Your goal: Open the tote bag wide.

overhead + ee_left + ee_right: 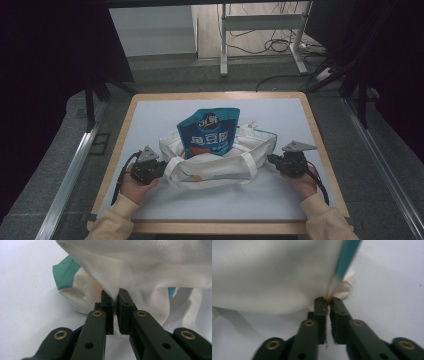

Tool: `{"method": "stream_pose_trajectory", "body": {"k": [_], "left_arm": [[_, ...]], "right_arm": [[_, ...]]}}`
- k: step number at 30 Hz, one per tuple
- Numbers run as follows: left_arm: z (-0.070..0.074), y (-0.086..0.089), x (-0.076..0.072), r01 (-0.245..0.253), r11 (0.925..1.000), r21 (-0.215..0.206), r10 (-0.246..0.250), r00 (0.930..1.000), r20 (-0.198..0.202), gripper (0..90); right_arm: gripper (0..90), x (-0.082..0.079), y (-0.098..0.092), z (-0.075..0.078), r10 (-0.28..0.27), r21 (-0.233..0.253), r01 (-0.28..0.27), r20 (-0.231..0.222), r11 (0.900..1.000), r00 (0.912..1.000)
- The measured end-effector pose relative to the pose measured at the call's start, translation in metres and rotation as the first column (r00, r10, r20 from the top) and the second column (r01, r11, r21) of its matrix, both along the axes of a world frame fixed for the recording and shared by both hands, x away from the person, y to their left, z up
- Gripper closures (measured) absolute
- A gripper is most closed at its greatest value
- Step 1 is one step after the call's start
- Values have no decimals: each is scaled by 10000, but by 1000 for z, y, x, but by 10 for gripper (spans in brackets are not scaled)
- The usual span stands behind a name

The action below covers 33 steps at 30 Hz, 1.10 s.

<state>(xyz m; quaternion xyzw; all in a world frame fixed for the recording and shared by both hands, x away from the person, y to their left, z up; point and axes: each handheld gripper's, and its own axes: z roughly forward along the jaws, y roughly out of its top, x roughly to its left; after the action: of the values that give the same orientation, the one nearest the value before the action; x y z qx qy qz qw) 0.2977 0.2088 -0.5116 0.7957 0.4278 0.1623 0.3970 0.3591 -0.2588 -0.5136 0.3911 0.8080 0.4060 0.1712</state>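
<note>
At the left end of a white cloth tote bag (220,160), the left gripper (159,168) is closed on a fold of the fabric. The left gripper view shows this up close: the two black jaws stand nearly together, and a pinch of white woven cloth (115,293) runs down between their tips. A teal trim strip (65,273) edges the bag farther back on that side.

At the bag's right end, the right gripper (272,160) is likewise clamped on the bag. Its own view, slightly blurred, shows the jaw tips pressed on the bag's edge where a teal band (344,261) meets the white cloth (274,277); the fabric rises up and away from the tips.

Each gripper is held in a person's hand, the left hand (134,186) and right hand (306,182) coming in from the near edge, with pale yellow sleeves (112,220).

Between the two grippers the bag lies on the table (280,200), a light surface with a wooden border. A white strap (247,162) loops across its front. A blue snack pouch (210,131) with white lettering stands out of the bag's mouth, its top half above the cloth.

Beyond the table lies a grey floor with a white metal frame (260,30) and loose cables (280,45).
</note>
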Motion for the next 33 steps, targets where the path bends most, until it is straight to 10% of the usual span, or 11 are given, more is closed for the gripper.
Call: {"method": "stream_pose_trajectory", "body": {"k": [9, 14, 20, 33], "left_arm": [[41, 32, -28, -707, 9896, -1251, 840, 9910, 1040, 595], [73, 32, -26, -835, 9834, -1612, 1078, 9831, 1483, 659], [96, 9, 5, -129, 9875, -1573, 293, 9943, 1024, 873], [46, -6, 15, 177, 9947, -1015, -200, 9996, -213, 893]], "right_arm": [[507, -16, -21, 40, -826, 967, 727, 1020, 9927, 9914], [623, -16, -23, 70, -749, 1602, 523, 1386, 9857, 9875], [810, -2, 7, 108, 253, 1368, -508, 1821, 9893, 9829], [849, 15, 36, 71, 778, 649, -823, 686, 9945, 9946]]}}
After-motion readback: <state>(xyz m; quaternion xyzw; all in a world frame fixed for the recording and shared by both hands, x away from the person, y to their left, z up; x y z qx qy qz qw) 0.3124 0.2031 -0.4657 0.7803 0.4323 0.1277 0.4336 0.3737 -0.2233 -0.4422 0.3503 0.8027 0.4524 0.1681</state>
